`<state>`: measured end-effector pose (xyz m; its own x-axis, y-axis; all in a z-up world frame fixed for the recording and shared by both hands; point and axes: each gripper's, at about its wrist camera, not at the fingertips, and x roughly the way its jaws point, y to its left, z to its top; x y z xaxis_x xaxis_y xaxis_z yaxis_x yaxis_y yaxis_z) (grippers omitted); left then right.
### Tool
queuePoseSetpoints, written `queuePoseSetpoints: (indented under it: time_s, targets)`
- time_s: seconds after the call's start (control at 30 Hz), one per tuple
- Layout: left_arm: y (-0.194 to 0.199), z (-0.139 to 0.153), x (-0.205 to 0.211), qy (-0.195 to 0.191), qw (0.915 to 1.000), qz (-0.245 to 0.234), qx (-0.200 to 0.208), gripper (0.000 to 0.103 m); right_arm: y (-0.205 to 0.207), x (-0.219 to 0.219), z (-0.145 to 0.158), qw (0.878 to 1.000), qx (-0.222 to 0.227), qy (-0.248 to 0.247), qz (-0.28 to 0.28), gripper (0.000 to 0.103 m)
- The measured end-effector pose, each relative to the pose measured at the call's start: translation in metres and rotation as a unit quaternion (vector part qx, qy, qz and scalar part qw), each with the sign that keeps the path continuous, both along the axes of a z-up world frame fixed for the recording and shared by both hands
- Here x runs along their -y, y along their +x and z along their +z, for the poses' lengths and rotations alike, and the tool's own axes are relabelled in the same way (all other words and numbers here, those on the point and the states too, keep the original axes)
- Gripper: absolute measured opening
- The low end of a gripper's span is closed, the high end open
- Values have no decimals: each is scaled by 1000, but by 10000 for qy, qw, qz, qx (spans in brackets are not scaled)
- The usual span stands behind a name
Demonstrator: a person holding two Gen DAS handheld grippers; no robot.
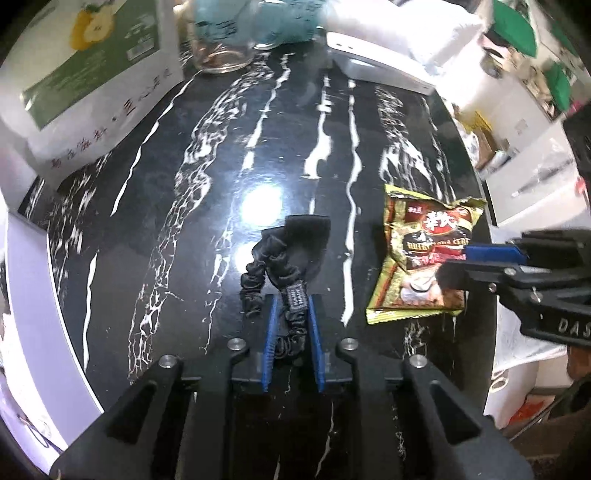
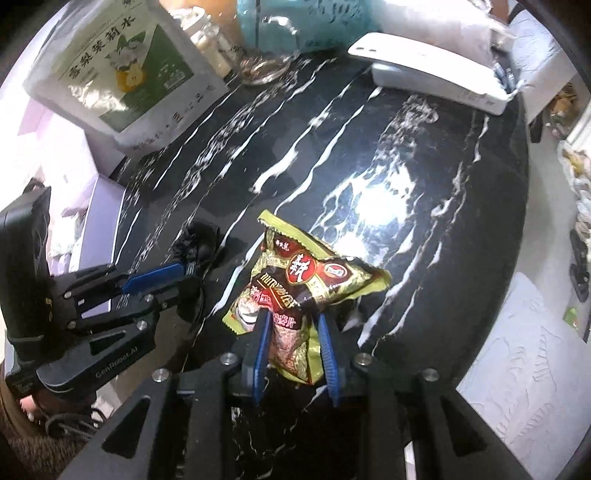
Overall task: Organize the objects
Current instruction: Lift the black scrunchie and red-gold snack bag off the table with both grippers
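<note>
The surface is a black marble table (image 1: 207,155) with white veins, very glossy, and a lamp is reflected on it as a bright spot. At its far edge stand a white and green carton with a pear picture (image 1: 92,62), a clear glass jar (image 1: 221,48), a teal container (image 2: 306,22) and a flat white device (image 2: 436,77). Beyond the right edge the room is cluttered and blurred, with something green.

The left gripper (image 1: 291,306) points steeply down, and its blue pads are close together with the black hair scrunchie (image 1: 280,258) between them, touching both pads; the scrunchie lies on the marble.

The right gripper (image 2: 295,321) has its blue fingers a little spread around the lower end of the yellow-green snack packet (image 2: 314,273). The packet lies on the table, just to the right of the scrunchie. Whether the pads press on the packet I cannot tell.
</note>
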<state>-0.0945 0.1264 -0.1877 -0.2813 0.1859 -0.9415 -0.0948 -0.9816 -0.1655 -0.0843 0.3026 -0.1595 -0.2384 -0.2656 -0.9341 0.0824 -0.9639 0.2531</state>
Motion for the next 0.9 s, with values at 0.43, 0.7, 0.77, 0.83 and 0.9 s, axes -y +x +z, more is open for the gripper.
queuePoseSetpoints:
  time_s: [0.43,0.7,0.77,0.83,0.9]
  targets:
    - [2,-12,5,-543,9964,221,-611,64,8,7,-11,9927,-994,396,-563,78]
    - [4,-16,1,-610,9938,211,-908,77,15,16,-15,9845,-1501,523,-739,78]
    - [6,-16,3,-609,9933,237,-949,79,14,16,-18,9849,-1452,536,-781,78]
    - [8,-16,5,-613,9935,242,-934,79,15,17,-19,9843,-1472,566,-797,78]
    - [11,-17,7,-599,9932,240,-964,80,16,17,-21,9847,-1457,523,-802,78]
